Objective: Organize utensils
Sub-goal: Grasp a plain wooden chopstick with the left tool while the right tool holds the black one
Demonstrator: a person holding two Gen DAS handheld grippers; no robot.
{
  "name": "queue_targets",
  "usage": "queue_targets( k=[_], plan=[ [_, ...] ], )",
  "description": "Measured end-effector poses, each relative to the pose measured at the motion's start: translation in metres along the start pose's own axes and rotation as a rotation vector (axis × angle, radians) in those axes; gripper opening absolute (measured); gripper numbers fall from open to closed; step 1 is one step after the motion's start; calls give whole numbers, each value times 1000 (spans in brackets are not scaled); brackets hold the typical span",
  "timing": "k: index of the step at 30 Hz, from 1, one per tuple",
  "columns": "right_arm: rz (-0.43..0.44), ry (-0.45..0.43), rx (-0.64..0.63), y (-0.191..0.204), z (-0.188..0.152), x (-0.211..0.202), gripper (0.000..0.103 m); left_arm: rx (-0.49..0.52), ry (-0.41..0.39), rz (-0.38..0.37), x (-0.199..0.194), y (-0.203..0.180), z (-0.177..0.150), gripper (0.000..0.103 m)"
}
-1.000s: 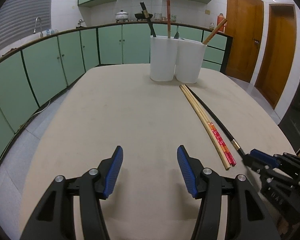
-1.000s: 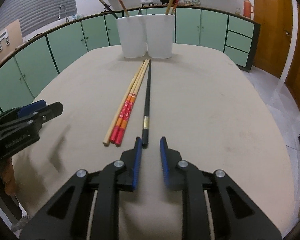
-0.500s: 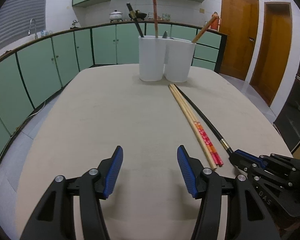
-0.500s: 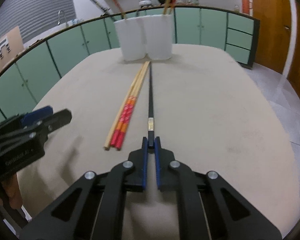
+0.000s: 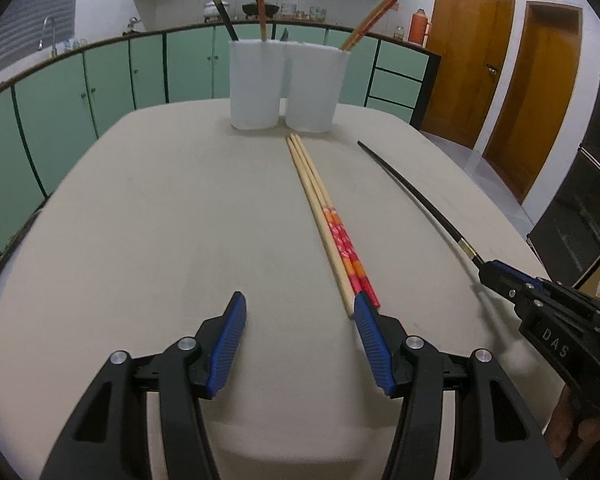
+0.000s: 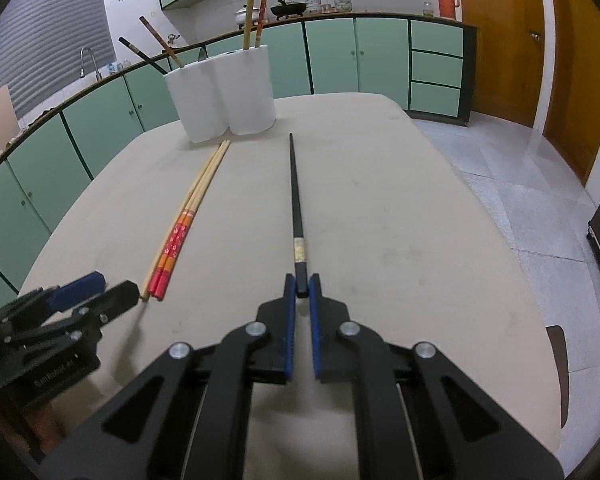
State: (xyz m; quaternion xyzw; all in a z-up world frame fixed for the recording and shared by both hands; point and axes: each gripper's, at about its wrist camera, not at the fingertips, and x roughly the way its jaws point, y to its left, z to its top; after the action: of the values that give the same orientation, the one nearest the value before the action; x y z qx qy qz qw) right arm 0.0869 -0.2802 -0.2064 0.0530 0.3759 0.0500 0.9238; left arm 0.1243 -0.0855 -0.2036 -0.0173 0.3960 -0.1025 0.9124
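Observation:
A long black chopstick (image 6: 295, 196) with a gold band points toward two white holders (image 6: 224, 92) at the far end of the beige table (image 6: 400, 216). My right gripper (image 6: 302, 286) is shut on its near end; in the left wrist view the right gripper (image 5: 490, 274) holds the black chopstick (image 5: 416, 196) at the right. Several wooden chopsticks (image 5: 324, 216) with red and orange ends lie in the middle. My left gripper (image 5: 300, 312) is open just behind them, its right fingertip (image 5: 362, 306) at their red ends. The white holders (image 5: 284, 84) hold a few chopsticks.
Green cabinets (image 5: 112, 80) curve round the table's left and far sides. Wooden doors (image 5: 476, 52) stand at the right. The table's rounded edge drops to a tiled floor (image 6: 520, 184) on the right. A dark appliance (image 5: 580, 200) sits at the far right.
My right gripper closed on the black chopstick's near end and swung it rightward, away from the wooden ones. My left gripper moved right, up to the red ends, still open.

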Motion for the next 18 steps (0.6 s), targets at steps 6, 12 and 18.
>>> queue_targets(
  k=[6,12,18],
  plan=[
    [13,-5,-1,3,-2,-2,6,18,-4,27,3,-11,-3,51],
    [17,2,8,-1,-3,-1,6,5,-16,50,5,-10,-2,31],
    [23,10,4,2,-3,3,6,-11,-30,95,1,-1,-2,23]
  ],
)
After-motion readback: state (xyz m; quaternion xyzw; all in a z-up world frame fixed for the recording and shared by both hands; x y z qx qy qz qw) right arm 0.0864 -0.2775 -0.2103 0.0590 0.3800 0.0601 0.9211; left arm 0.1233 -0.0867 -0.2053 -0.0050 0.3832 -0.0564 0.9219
